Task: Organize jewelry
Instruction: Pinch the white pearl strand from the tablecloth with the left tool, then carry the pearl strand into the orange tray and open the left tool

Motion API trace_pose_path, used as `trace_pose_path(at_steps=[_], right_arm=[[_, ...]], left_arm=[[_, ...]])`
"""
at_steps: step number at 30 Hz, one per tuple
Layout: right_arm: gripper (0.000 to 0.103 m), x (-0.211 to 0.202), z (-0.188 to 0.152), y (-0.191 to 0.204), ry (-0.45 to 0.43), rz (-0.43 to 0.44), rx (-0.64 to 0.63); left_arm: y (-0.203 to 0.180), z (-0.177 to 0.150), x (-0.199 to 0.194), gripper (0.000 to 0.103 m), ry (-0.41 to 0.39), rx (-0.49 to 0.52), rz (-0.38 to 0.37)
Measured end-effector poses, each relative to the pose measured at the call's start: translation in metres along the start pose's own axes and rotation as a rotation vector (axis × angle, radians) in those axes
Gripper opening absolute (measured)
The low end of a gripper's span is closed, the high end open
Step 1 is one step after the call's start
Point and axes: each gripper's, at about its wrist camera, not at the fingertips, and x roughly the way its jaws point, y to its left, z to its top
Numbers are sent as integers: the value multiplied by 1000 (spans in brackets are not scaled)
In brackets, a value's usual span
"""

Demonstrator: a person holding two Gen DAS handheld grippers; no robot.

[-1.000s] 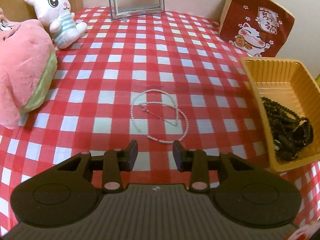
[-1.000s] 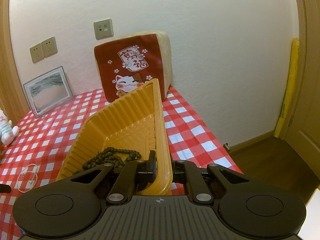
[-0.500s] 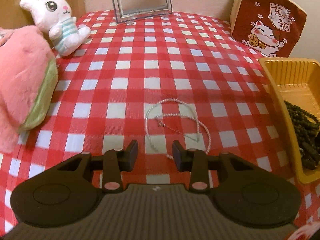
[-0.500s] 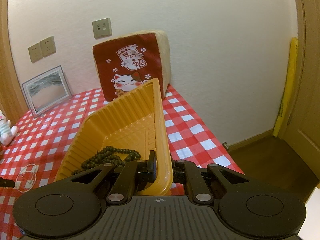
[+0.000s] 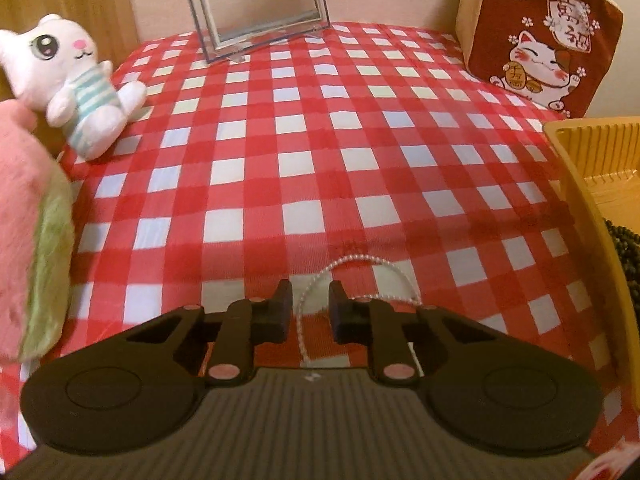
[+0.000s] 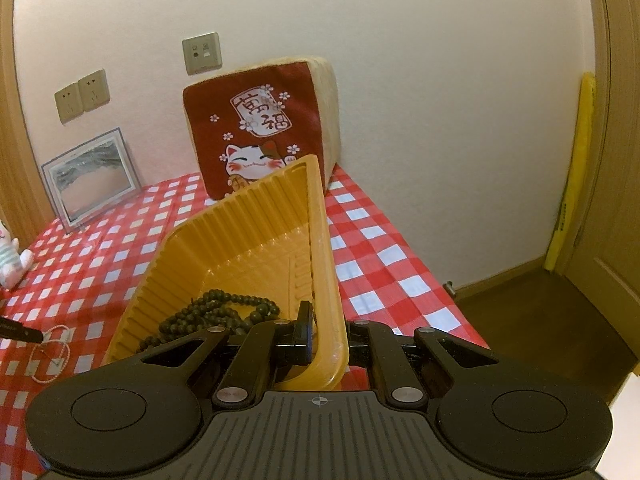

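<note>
A white pearl necklace (image 5: 360,258) lies looped on the red checked tablecloth (image 5: 304,128). My left gripper (image 5: 310,312) is low over its near side. The jaws are closing, with one strand running between them, and a gap still shows on each side of the strand. From the right wrist view the necklace (image 6: 50,354) lies at the far left, with a dark left fingertip (image 6: 20,332) over it. My right gripper (image 6: 328,332) is shut on the near rim of the yellow ribbed tray (image 6: 240,232), which is tilted up. Dark bead strings (image 6: 216,308) lie inside it.
A white bunny plush (image 5: 76,80) and a pink plush (image 5: 28,240) sit at the left. A framed picture (image 5: 260,0) and a red lucky-cat cushion (image 5: 548,40) stand against the back wall. The yellow tray (image 5: 588,168) borders the right. Beyond the table's right edge is wooden floor (image 6: 520,312).
My left gripper has moved forward and down onto the necklace, and its jaws have narrowed around one strand. The right gripper and the tray have stayed put.
</note>
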Motion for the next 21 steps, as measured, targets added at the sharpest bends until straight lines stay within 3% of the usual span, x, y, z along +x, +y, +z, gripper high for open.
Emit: trace_pose_path(at_steps=[9,13,21], right_arm=[[8,2,0,0,8,-3,5],[8,2,0,0,9,-4,6],[8,2,0,0,8,-2,6]], left_arm=[[-1,8,13,2,20,55,-29],[-5,6,10,1,21,101,-26],[1,6,-33,1,-53,68,-74]])
